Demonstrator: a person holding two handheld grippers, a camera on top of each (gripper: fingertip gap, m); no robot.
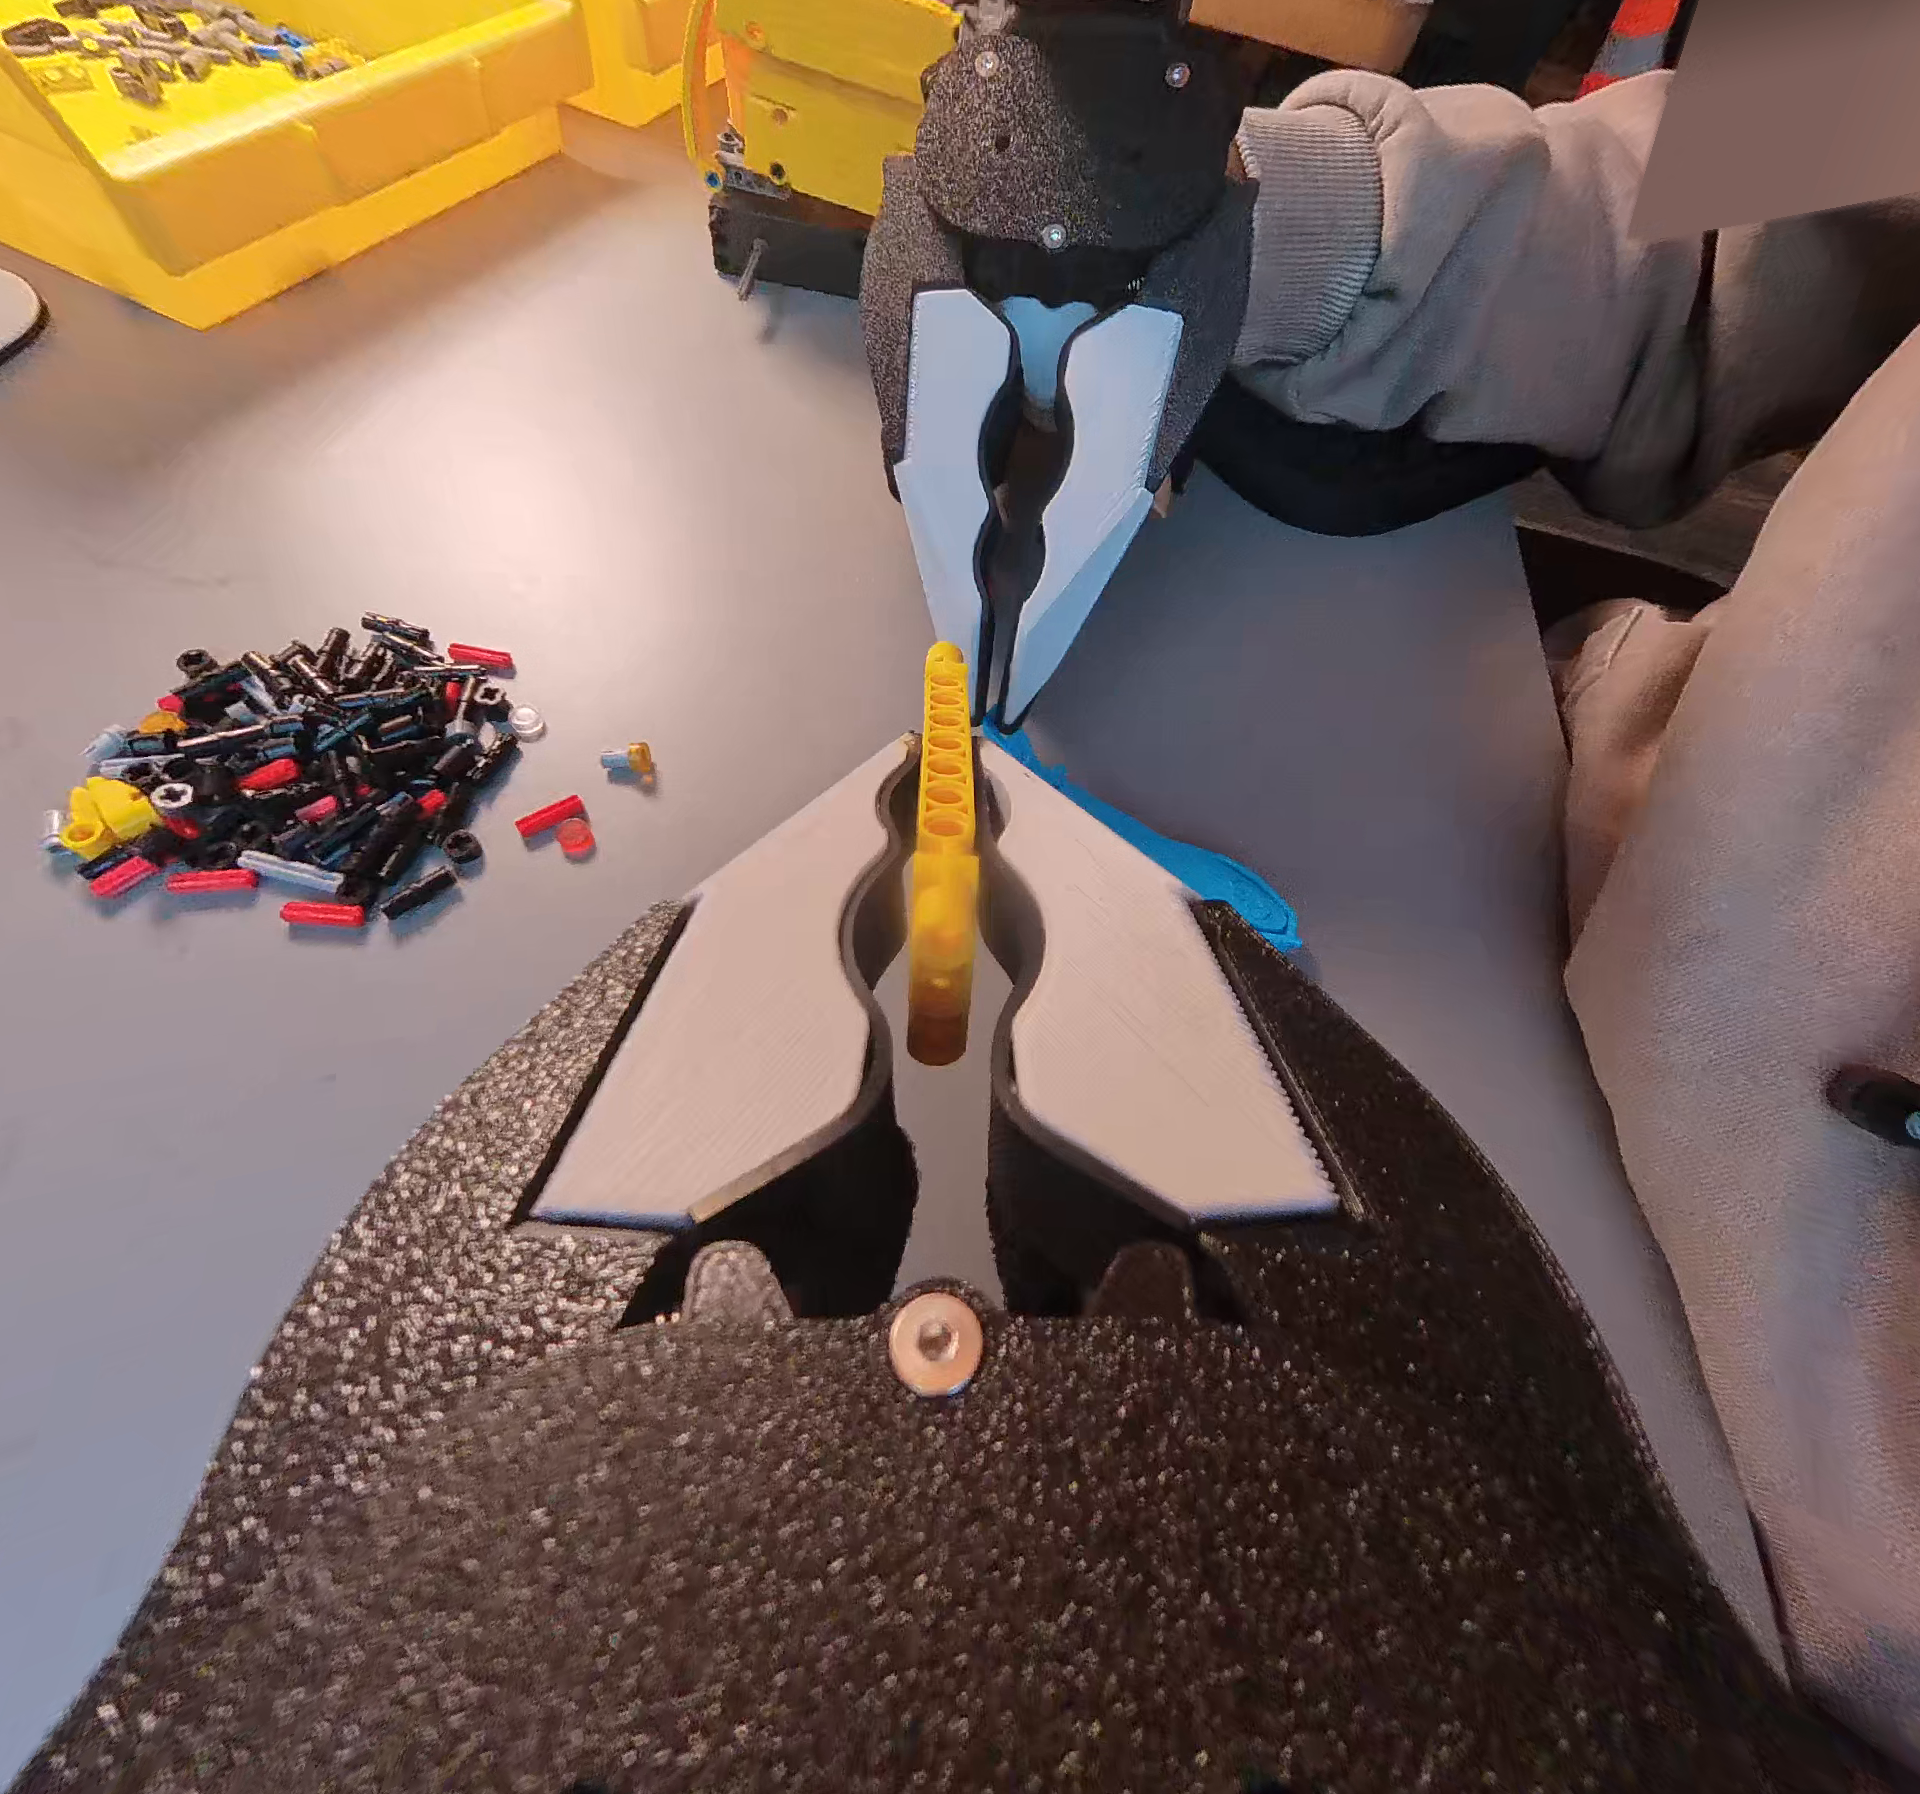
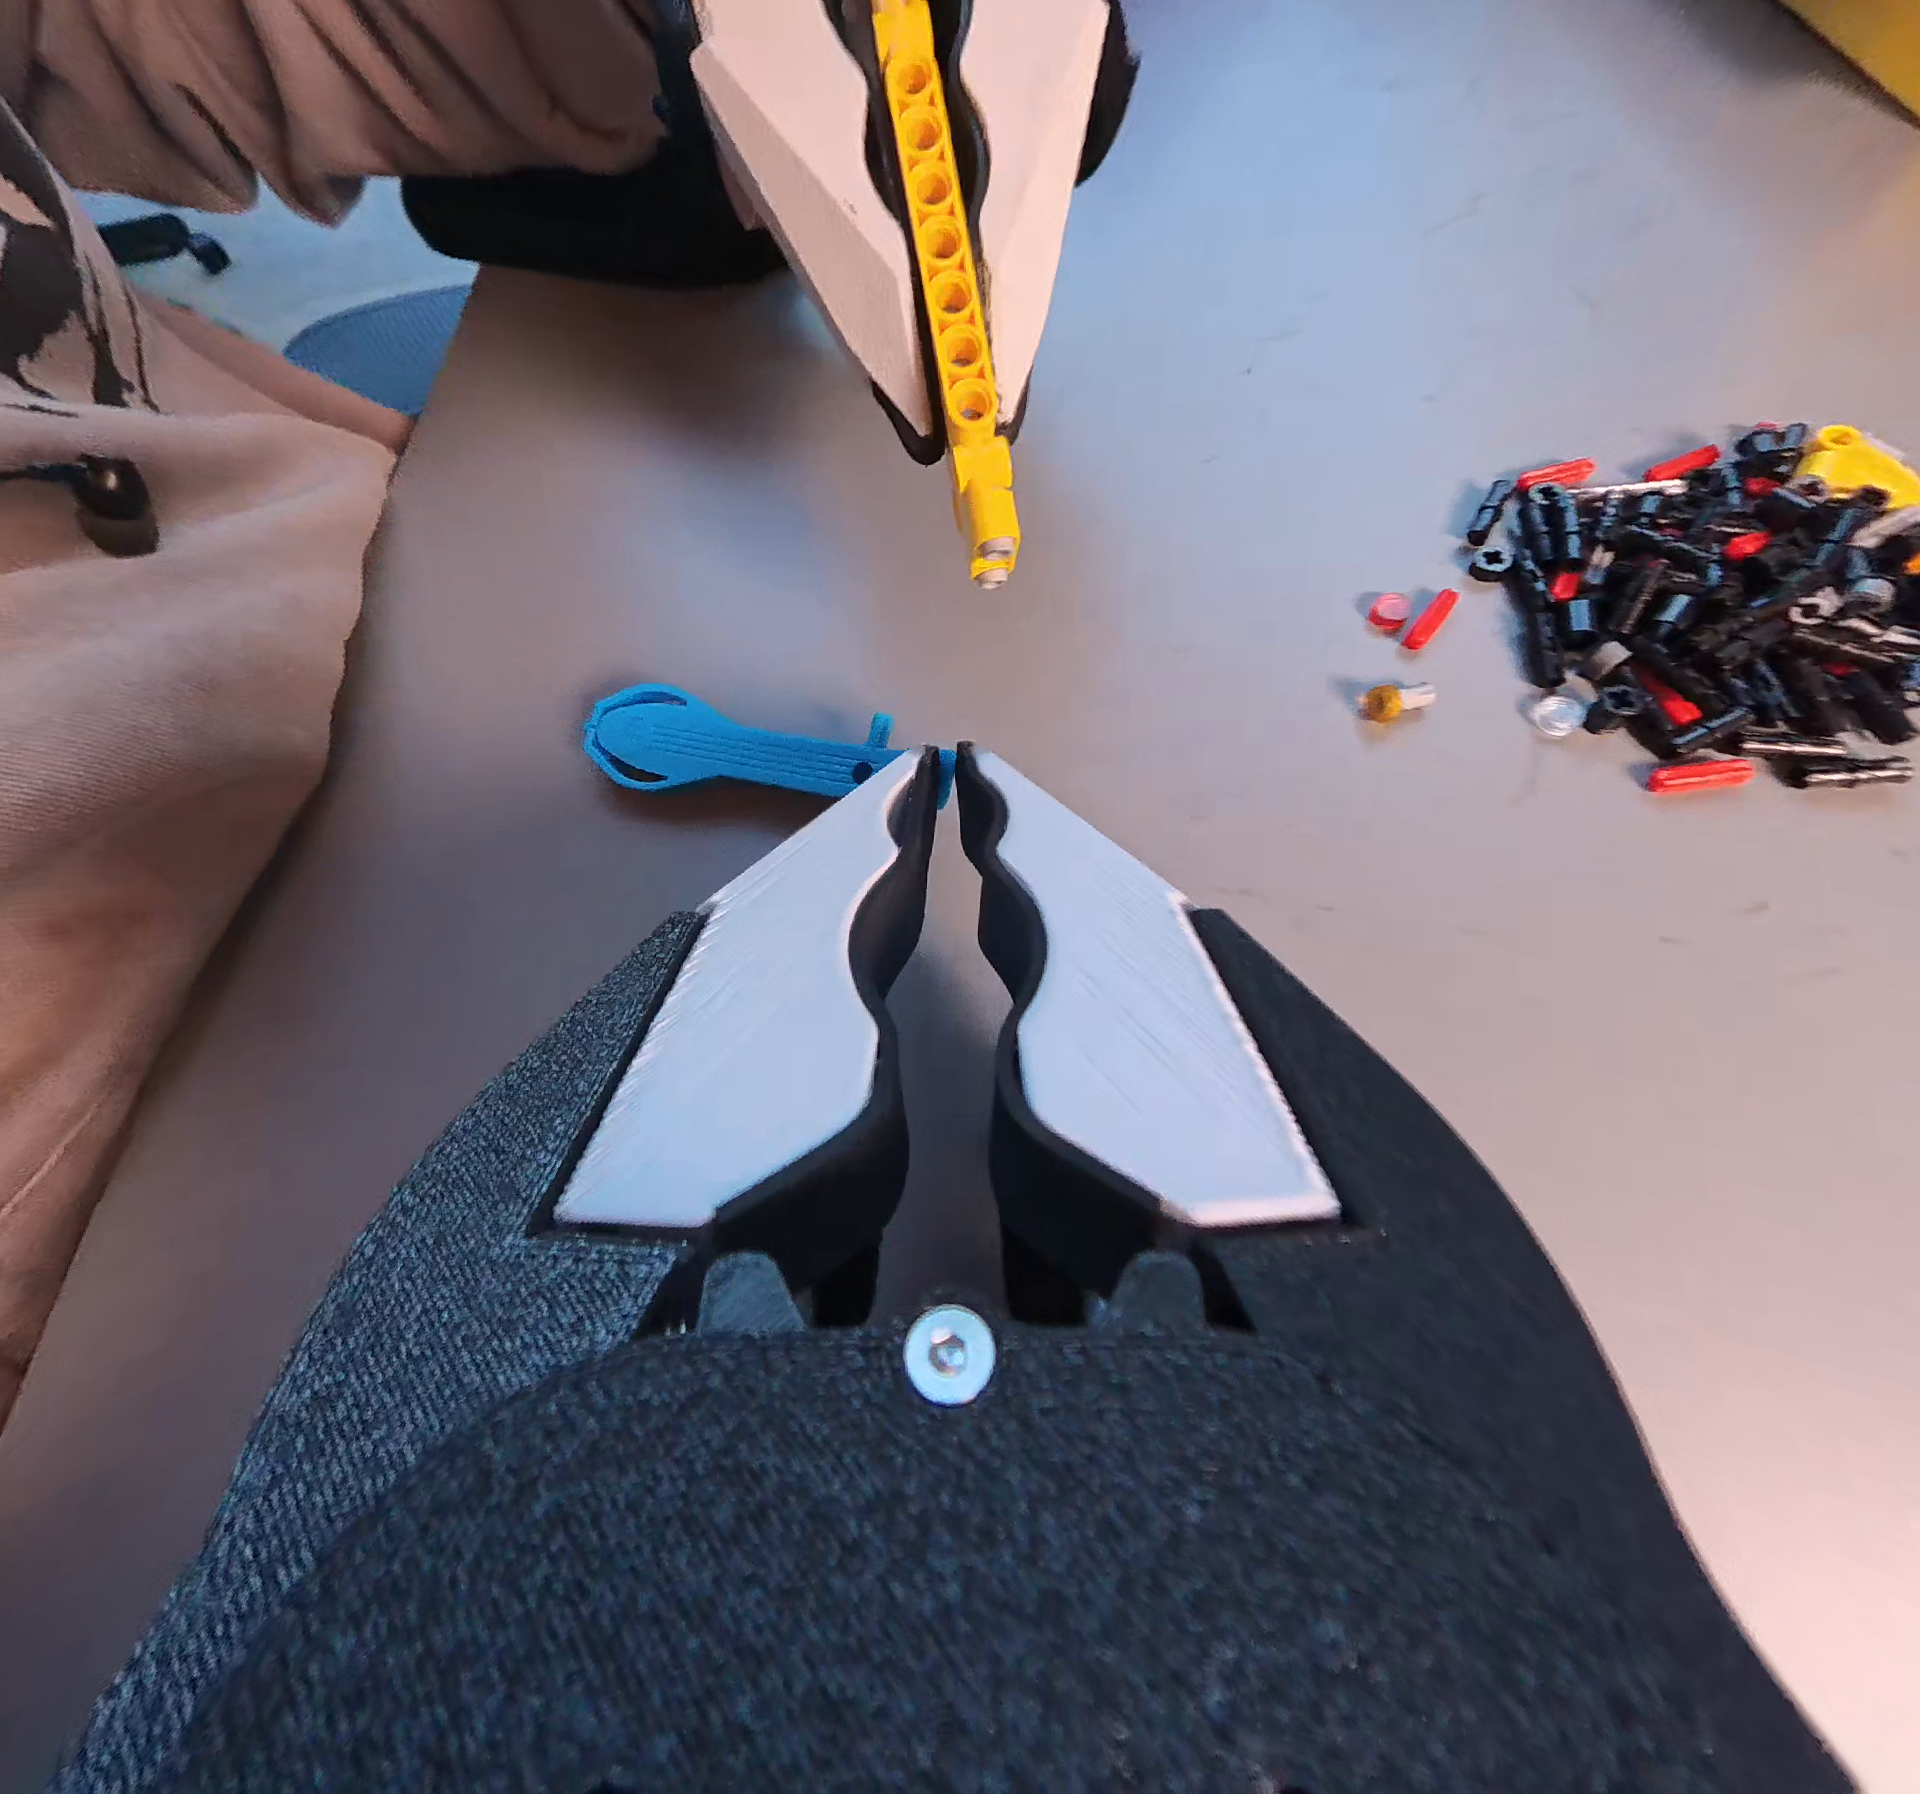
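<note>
My left gripper [image 1: 948,752] is shut on a yellow beam with holes [image 1: 943,814], held off the grey table [image 1: 520,456] with its end poking past the fingertips. In the right wrist view the left gripper [image 2: 961,430] comes from the top with the yellow beam [image 2: 940,217], which has a pale pin at its tip. My right gripper [image 2: 945,757] is closed, its tips pinching the narrow end of a flat blue tool [image 2: 727,747] lying on the table. In the left wrist view the right gripper [image 1: 995,705] points down just beyond the beam, onto the blue tool [image 1: 1153,845].
A pile of small black, red and yellow parts [image 1: 291,778] lies to the left, also in the right wrist view [image 2: 1714,601]. Yellow bins [image 1: 260,82] and a yellow model [image 1: 821,61] stand at the back. A person's beige sleeve [image 1: 1455,269] and body edge the table. One gripper's finger ends stand about 5 cm off the other's. Left tips and right tips are each some 25 cm from the yellow model [image 1: 821,61].
</note>
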